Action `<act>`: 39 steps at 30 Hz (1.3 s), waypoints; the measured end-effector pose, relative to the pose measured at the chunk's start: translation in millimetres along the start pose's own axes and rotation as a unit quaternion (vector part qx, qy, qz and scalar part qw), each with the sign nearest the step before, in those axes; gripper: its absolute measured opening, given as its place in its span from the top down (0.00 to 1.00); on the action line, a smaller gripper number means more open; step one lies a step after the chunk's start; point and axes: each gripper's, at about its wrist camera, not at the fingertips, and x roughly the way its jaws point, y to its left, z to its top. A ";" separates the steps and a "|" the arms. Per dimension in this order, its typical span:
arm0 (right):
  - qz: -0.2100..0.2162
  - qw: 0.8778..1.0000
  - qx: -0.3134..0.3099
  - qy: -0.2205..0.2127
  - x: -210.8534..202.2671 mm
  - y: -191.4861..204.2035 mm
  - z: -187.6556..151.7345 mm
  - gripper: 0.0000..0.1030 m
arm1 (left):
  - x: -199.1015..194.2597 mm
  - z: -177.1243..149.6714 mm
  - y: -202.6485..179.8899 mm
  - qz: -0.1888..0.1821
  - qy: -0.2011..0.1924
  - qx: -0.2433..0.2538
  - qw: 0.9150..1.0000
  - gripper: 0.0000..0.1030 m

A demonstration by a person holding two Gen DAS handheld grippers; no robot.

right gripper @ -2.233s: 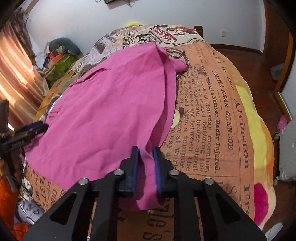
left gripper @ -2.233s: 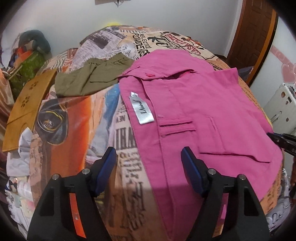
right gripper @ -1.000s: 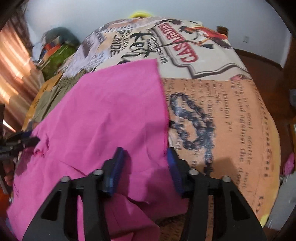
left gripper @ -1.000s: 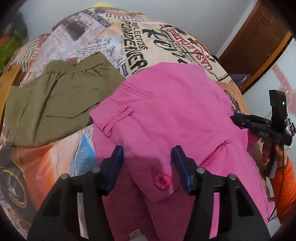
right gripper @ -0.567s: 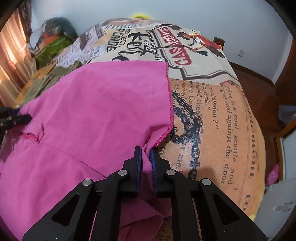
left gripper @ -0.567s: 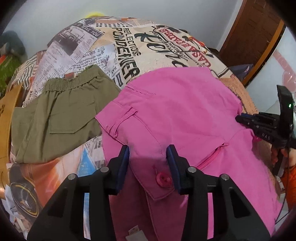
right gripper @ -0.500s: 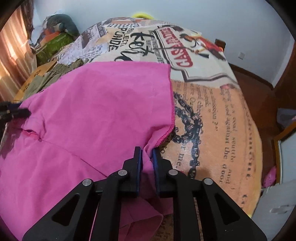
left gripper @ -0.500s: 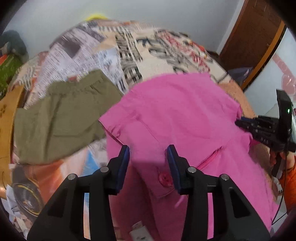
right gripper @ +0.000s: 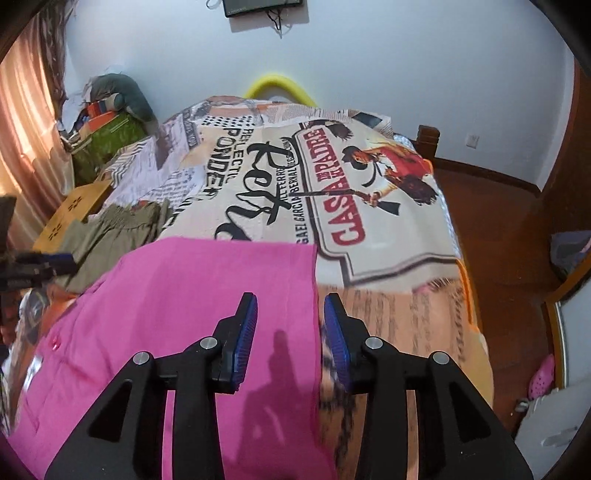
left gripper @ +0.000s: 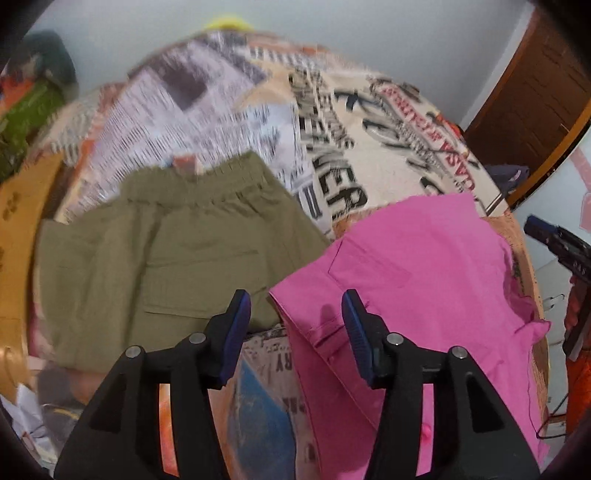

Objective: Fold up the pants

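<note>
Behind both spread, empty tools (left gripper: 295, 317) (right gripper: 290, 319), pink pants (right gripper: 207, 295) run off-frame, bedspread (left gripper: 229, 122) blurred.

Plain pale wall (right gripper: 388, 55) with a dark screen (right gripper: 263, 7) mounted up top, a bed under a newspaper-print bedspread (right gripper: 369, 206), reddish wood floor (right gripper: 509, 229) on the right, a brown wooden door (left gripper: 532, 92), peach curtains (right gripper: 22, 122) glowing with daylight on the left, and clutter (right gripper: 107, 118) piled beside them.
</note>
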 end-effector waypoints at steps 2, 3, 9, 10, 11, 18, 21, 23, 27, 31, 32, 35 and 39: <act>0.001 1.000 0.004 0.012 18.0 -3.2 5.5 0.66 | 19.5 -0.7 0.4 -0.011 0.020 -0.001 1.000 0.49; 0.001 1.000 0.007 0.024 29.9 -4.9 8.0 0.66 | 27.7 -1.4 -0.3 -0.009 0.026 0.000 1.000 0.43; 0.003 0.998 0.011 0.066 75.8 -12.9 18.4 0.66 | 52.1 -4.1 3.0 -0.005 0.023 -0.013 1.000 0.28; 0.005 0.998 0.010 0.069 80.1 -13.4 19.6 0.66 | 53.1 -3.5 4.2 -0.009 0.023 -0.013 1.000 0.28; 0.009 0.996 0.007 0.089 85.5 -13.6 20.7 0.66 | 54.9 -3.5 5.1 -0.016 0.022 -0.014 1.000 0.28; 0.046 0.996 -0.013 0.071 97.5 -0.8 25.5 0.63 | 61.3 -1.3 7.9 -0.075 0.030 -0.024 0.996 0.55; 0.048 0.996 -0.032 0.067 100.2 7.9 23.9 0.92 | 56.1 -0.4 -0.5 -0.047 0.021 -0.006 0.999 0.80; 0.042 0.997 -0.037 0.059 97.2 9.7 23.9 0.94 | 51.3 1.5 -5.3 -0.032 0.016 0.004 0.999 0.86; 0.029 0.999 -0.043 0.016 78.2 10.5 32.3 0.96 | 26.8 10.2 -18.4 0.021 -0.021 0.047 0.998 0.88; 0.028 0.998 -0.035 -0.035 42.7 8.7 52.8 0.97 | -11.8 29.7 -23.8 0.025 -0.062 0.049 0.997 0.88; 0.028 0.998 -0.033 -0.046 33.8 8.6 57.3 0.97 | -27.4 36.2 -26.0 0.024 -0.078 0.048 0.996 0.88; 0.021 0.996 -0.026 -0.084 2.9 11.0 71.0 0.97 | -59.9 48.0 -31.9 0.029 -0.108 0.048 0.993 0.88; 0.035 0.993 -0.015 -0.112 -39.4 15.6 76.8 0.97 | -102.1 49.0 -48.5 0.036 -0.136 0.067 0.988 0.88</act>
